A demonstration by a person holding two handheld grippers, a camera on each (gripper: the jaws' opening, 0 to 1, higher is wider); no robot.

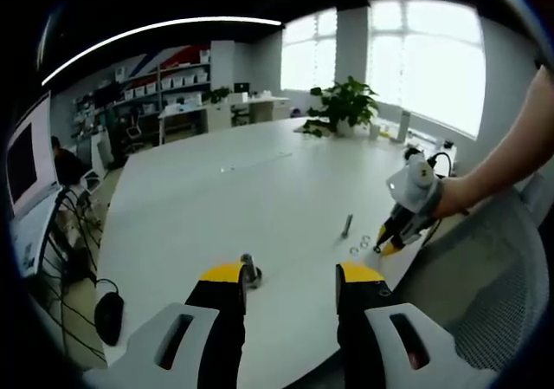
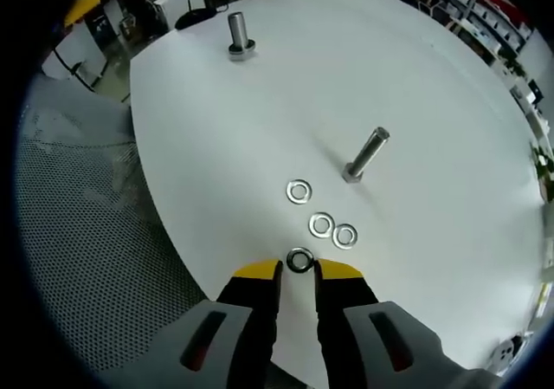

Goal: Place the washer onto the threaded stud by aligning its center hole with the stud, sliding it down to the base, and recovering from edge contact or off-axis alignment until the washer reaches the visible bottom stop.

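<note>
A washer (image 2: 299, 260) lies on the table (image 2: 415, 86) edge, pinched between the tips of the right gripper (image 2: 299, 270), angled low. Three more washers (image 2: 321, 225) lie beyond, before the stud (image 2: 366, 155). The left gripper (image 1: 290, 276), spread, hovers beside a second stud (image 1: 249, 270).

Left gripper view: sits low at the near edge of the white table (image 1: 260, 198), facing across it toward windows and shelving. Right gripper view: close, angled steeply down onto the table (image 2: 415, 86) near its edge. Shared ground: upright stud (image 1: 347, 225) (image 2: 367, 153), loose washers (image 1: 359, 245) (image 2: 321, 224), second stud (image 1: 249, 269) (image 2: 239, 35).
</note>
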